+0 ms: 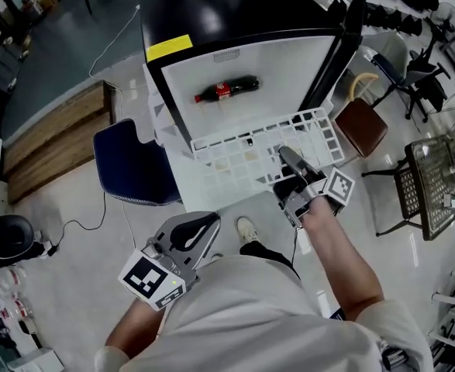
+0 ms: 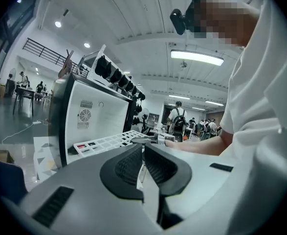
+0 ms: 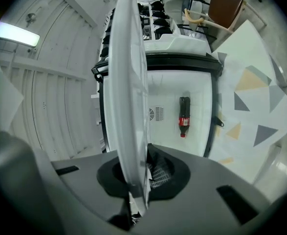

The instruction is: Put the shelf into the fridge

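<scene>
Inside, fridge (image 1: 289,64) holds one bottle (image 1: 227,89), seemingly cola.

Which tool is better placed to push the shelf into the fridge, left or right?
Right. The right tool is shut on the shelf at its near edge, and the shelf's far edge sits at the open fridge. The left tool is shut on nothing, back near the person's body.

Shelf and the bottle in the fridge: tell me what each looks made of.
Shelf: likely moulded plastic with a matte white finish. It has flat-walled square cells inside a thick rim, though coated metal cannot be excluded.
Bottle: probably plastic, glossy, with dark contents and a red label. Glass is possible.
</scene>
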Action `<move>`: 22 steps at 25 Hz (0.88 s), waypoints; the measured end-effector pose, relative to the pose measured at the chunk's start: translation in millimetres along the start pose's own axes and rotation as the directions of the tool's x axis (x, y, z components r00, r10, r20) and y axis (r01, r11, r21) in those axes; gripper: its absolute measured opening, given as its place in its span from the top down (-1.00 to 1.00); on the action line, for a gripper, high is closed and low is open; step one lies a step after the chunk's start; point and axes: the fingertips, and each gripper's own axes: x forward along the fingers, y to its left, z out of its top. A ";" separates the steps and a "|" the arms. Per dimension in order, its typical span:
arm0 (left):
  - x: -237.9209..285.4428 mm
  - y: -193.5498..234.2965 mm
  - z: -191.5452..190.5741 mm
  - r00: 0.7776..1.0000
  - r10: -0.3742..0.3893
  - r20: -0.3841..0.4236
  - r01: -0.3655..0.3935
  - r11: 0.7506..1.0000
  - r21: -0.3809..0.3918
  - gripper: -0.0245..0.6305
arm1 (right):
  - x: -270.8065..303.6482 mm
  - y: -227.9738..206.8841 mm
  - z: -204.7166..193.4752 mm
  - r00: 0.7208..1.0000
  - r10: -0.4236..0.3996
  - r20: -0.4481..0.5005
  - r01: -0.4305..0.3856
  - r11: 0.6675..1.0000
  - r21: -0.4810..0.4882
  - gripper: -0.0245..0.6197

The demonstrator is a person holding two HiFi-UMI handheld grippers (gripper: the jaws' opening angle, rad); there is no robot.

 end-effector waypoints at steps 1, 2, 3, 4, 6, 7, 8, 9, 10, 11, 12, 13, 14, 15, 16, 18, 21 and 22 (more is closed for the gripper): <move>6.1 2.4 1.5 1.000 0.003 -0.004 -0.003 1.000 -0.002 0.84 | 4.4 -1.0 4.0 1.000 0.000 -0.005 0.000 1.000 0.004 0.83; 11.7 4.6 3.0 1.000 0.006 -0.008 -0.006 1.000 -0.001 0.84 | 8.6 -1.9 7.5 1.000 0.001 -0.011 0.000 1.000 0.007 0.83; 17.1 7.0 4.7 1.000 0.008 -0.011 -0.008 1.000 0.002 0.84 | 12.7 -2.5 10.9 1.000 0.002 -0.016 -0.002 1.000 0.007 0.83; 22.0 9.4 6.5 1.000 0.008 -0.015 -0.008 1.000 0.004 0.84 | 16.9 -3.1 14.1 1.000 0.003 -0.021 -0.003 1.000 0.004 0.83; 29.0 14.0 9.0 1.000 0.006 -0.025 -0.006 1.000 0.003 0.84 | 25.2 -4.4 17.7 1.000 0.005 -0.030 -0.005 1.000 0.001 0.83; 30.7 16.4 9.7 1.000 0.007 -0.031 -0.007 1.000 0.003 0.84 | 29.5 -5.4 17.4 0.999 0.005 -0.035 -0.005 1.000 0.003 0.83; 32.0 18.9 10.5 0.999 0.009 -0.034 -0.009 1.000 0.003 0.84 | 33.5 -6.8 16.7 0.999 0.002 -0.039 -0.002 1.000 0.007 0.83; 33.7 21.2 11.8 0.999 0.010 -0.033 -0.010 1.000 0.005 0.84 | 37.0 -8.1 16.7 0.999 -0.002 -0.041 0.003 1.000 0.011 0.83; 36.3 23.3 13.4 0.999 0.010 -0.030 -0.010 1.000 0.007 0.84 | 39.9 -9.0 18.2 0.999 -0.006 -0.042 0.007 1.000 0.012 0.83; 39.2 25.3 14.8 1.000 0.011 -0.028 -0.010 1.000 0.009 0.84 | 42.5 -9.2 20.6 0.999 -0.008 -0.042 0.008 1.000 0.011 0.83; 41.8 27.0 15.7 1.000 0.012 -0.027 -0.011 1.000 0.011 0.84 | 45.0 -9.3 23.3 0.999 -0.007 -0.043 0.007 1.000 0.010 0.83; 43.6 28.6 16.1 1.000 0.014 -0.028 -0.014 1.000 0.011 0.84 | 47.3 -9.6 25.6 0.999 -0.005 -0.045 0.006 1.000 0.010 0.83; 44.6 30.0 16.1 0.999 0.018 -0.029 -0.018 1.000 0.012 0.84 | 49.6 -10.3 27.3 0.999 -0.004 -0.048 0.005 1.000 0.010 0.83; 45.4 31.5 15.9 0.999 0.022 -0.029 -0.022 1.000 0.012 0.84 | 51.8 -11.5 28.8 0.999 -0.005 -0.051 0.006 1.000 0.012 0.83; 46.1 33.2 15.8 0.999 0.026 -0.029 -0.026 1.000 0.012 0.84 | 54.1 -12.6 30.2 0.999 -0.006 -0.054 0.007 1.000 0.013 0.83; 47.7 36.8 15.5 0.999 0.030 -0.029 -0.030 0.999 0.012 0.84 | 59.1 -14.3 32.9 0.998 -0.008 -0.057 0.009 1.000 0.014 0.83; 49.3 43.7 16.2 0.999 0.033 -0.032 -0.032 0.999 0.012 0.84 | 67.2 -17.8 34.3 0.998 -0.013 -0.060 0.014 1.000 0.018 0.83; 49.4 46.4 17.2 0.999 0.035 -0.032 -0.035 0.999 0.012 0.84 | 70.3 -18.8 34.0 0.998 -0.016 -0.062 0.017 1.000 0.020 0.83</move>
